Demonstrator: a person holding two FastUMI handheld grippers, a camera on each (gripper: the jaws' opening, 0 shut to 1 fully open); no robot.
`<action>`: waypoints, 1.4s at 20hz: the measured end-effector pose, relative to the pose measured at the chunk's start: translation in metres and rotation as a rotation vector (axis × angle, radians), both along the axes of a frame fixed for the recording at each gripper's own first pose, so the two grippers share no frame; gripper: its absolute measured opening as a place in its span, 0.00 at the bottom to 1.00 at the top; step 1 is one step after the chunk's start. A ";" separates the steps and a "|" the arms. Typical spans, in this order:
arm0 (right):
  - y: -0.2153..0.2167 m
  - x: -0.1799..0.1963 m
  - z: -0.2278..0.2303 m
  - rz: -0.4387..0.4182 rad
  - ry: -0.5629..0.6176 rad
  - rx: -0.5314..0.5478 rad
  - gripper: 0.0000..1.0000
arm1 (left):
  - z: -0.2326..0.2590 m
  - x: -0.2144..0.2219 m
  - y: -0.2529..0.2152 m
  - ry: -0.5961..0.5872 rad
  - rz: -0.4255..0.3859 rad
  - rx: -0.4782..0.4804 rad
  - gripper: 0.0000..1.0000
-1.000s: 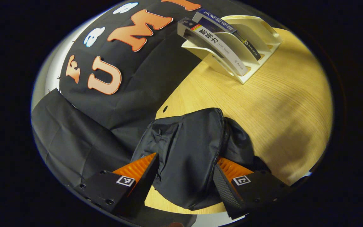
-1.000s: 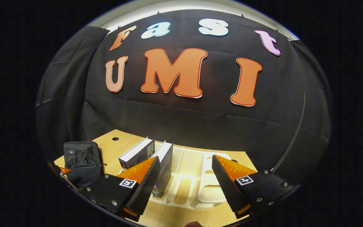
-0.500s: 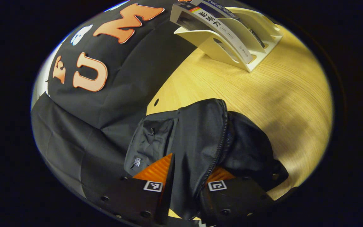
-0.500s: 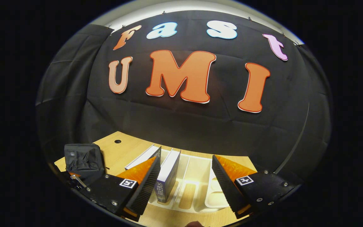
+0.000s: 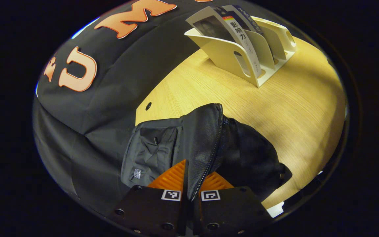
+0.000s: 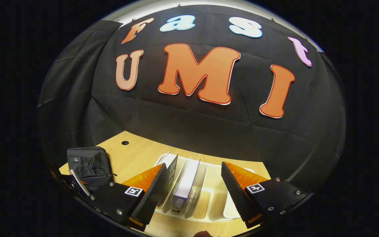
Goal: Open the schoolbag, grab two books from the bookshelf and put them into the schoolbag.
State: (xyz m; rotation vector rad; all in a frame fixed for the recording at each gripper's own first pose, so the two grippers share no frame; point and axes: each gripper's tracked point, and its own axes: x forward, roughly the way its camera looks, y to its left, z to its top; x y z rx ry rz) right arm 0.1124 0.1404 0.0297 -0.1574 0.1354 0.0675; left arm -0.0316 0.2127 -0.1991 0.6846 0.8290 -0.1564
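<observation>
The left gripper (image 5: pixel 192 184) has its fingers pinched together on the zipper edge of the black bag (image 5: pixel 189 141), whose zip line runs straight ahead from the fingertips; a second ago those fingers stood wide apart either side of the fabric. The right gripper (image 6: pixel 192 184) hangs wide open, touching nothing, and has drawn nearer over the rack (image 6: pixel 215 200). Two books (image 6: pixel 185 184) stand upright just ahead between its fingers, spines up, long axes pointing away.

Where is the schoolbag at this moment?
In the left gripper view the schoolbag lies on the wooden table by the booth's cloth wall, nearer the camera than the white bookshelf, with the left hand-held gripper shut on its zipper edge.
</observation>
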 end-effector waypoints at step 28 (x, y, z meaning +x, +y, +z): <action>0.079 0.057 -0.048 -0.029 0.612 0.021 0.99 | 0.106 0.052 0.057 0.488 -0.343 -0.321 0.07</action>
